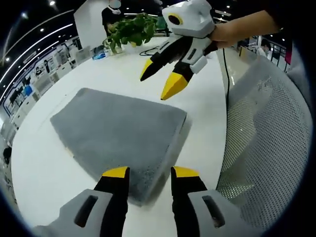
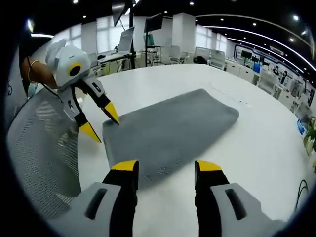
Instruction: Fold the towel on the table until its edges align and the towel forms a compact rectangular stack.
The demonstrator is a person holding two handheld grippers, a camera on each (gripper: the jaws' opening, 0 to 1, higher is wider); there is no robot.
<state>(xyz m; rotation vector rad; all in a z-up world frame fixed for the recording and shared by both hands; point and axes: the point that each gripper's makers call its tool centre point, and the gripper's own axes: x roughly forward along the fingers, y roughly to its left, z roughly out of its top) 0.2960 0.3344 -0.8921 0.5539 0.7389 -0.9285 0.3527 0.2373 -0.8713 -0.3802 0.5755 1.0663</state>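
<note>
Folded grey towel (image 1: 118,133) lies flat on the white surface (image 1: 44,173); my left gripper (image 1: 149,172) and right gripper (image 2: 166,165) hover open, holding nothing.

- The left gripper (image 1: 149,173) is reaching forward with its yellow-tipped jaws parted, nothing lying between the tips.
- The right gripper (image 1: 160,81) is hanging tilted downward, jaws spread apart, gripped by a hand (image 1: 228,33) at its rear.
- From the right gripper view, the right gripper (image 2: 166,167) is gaping wide, and the left gripper (image 2: 101,122) is pointing down, seemingly unladen.
</note>
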